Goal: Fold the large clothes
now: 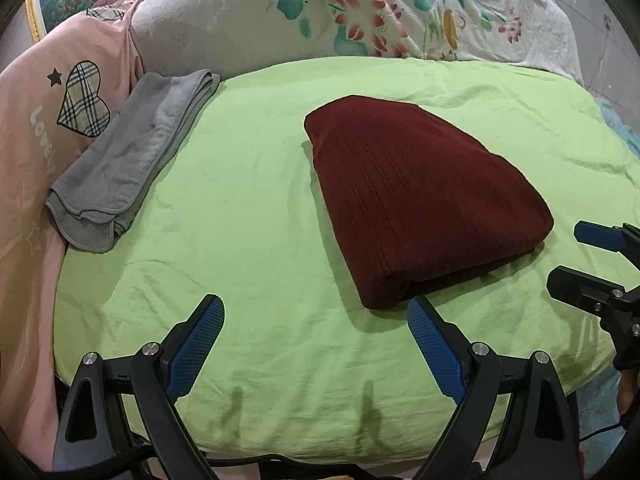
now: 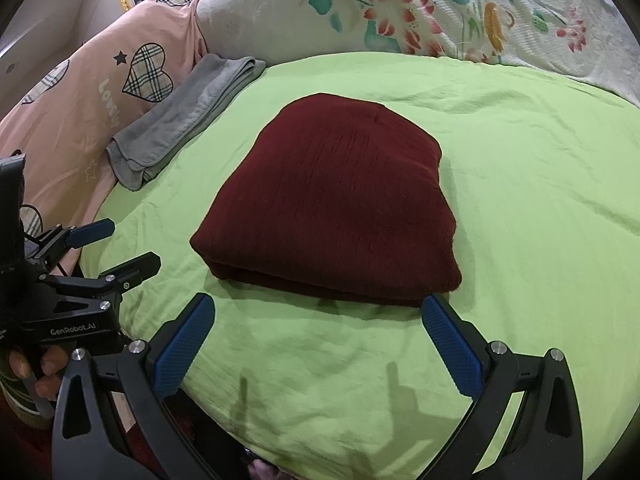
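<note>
Left wrist view: the dark red knitted garment (image 1: 416,200) lies folded into a compact stack on the green bed sheet (image 1: 240,200), beside a folded grey towel (image 1: 132,148). Left hand-held gripper (image 1: 316,340) and right hand-held gripper (image 2: 318,340) both hover with jaws apart, empty. Folding appears complete; any next move would only be tidying or setting it aside.

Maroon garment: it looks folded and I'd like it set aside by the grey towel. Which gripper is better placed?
Left, probably. The left gripper sits open on the side of the maroon garment facing the grey towel; the right gripper is farther.
</note>
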{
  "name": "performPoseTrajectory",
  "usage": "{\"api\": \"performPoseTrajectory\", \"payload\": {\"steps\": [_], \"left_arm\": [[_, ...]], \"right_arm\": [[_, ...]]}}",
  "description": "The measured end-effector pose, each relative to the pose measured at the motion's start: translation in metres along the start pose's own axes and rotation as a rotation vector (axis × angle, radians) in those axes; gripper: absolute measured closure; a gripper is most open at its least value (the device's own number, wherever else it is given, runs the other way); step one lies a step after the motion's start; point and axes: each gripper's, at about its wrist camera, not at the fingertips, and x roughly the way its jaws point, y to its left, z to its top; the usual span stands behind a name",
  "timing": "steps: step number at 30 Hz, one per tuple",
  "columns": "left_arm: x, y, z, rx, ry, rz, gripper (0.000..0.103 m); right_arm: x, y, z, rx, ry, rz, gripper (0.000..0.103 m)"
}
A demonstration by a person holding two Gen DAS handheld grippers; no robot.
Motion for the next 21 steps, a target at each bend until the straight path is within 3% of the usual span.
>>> {"api": "performPoseTrajectory", "payload": {"steps": [21], "left_arm": [[0.0006, 0.0011, 0.0044, -0.022, -0.003, -0.038, 0.010]], "right_arm": [[0.0068, -0.0003, 0.0049, 0.003, 0.013, 0.006, 0.000]]}}
